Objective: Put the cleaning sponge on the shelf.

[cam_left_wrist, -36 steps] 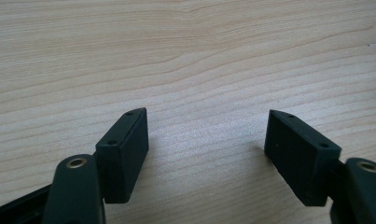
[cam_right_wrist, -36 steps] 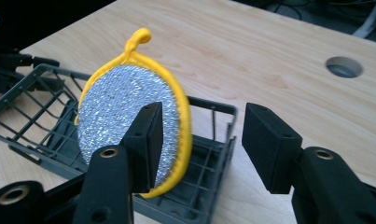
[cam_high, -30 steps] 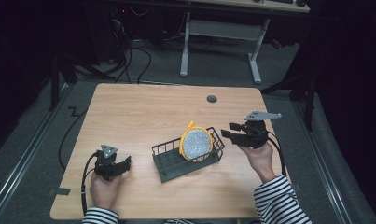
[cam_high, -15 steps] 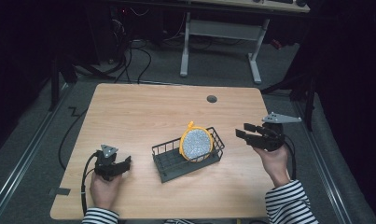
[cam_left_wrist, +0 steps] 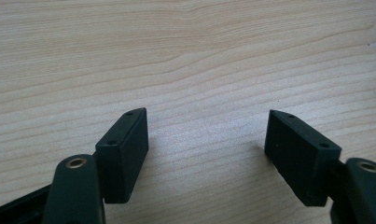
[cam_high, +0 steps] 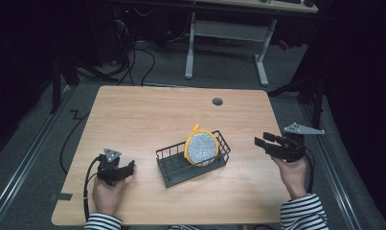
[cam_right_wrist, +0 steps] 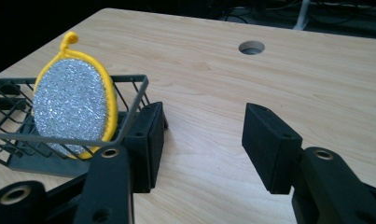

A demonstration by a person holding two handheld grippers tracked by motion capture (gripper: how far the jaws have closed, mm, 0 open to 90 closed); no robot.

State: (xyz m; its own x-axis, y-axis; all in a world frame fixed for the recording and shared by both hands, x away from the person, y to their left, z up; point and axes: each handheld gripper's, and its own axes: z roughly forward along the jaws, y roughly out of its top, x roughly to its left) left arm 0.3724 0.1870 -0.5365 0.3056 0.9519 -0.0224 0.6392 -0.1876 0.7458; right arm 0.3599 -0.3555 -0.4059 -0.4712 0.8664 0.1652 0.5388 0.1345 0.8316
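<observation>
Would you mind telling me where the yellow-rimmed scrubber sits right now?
In the high view, the scrubber stands on edge in the right end of the wire basket, mid-table, between the two grippers and nearer the right gripper.

the bench is a pale wood-grain top with rounded corners, and a round cable hole sits near its far edge, right of centre; the same hole shows in the right gripper view as a dark ring in the wood; a dark wire basket rests on the bench toward the near side, turned at a slant to the edges; a round silver scrubber with a yellow rim and loop stands on edge in its right end, leaning against the wire wall; beyond the bench, a white-legged desk frame stands on grey carpet; dark cables trail across the floor at the far left
</observation>
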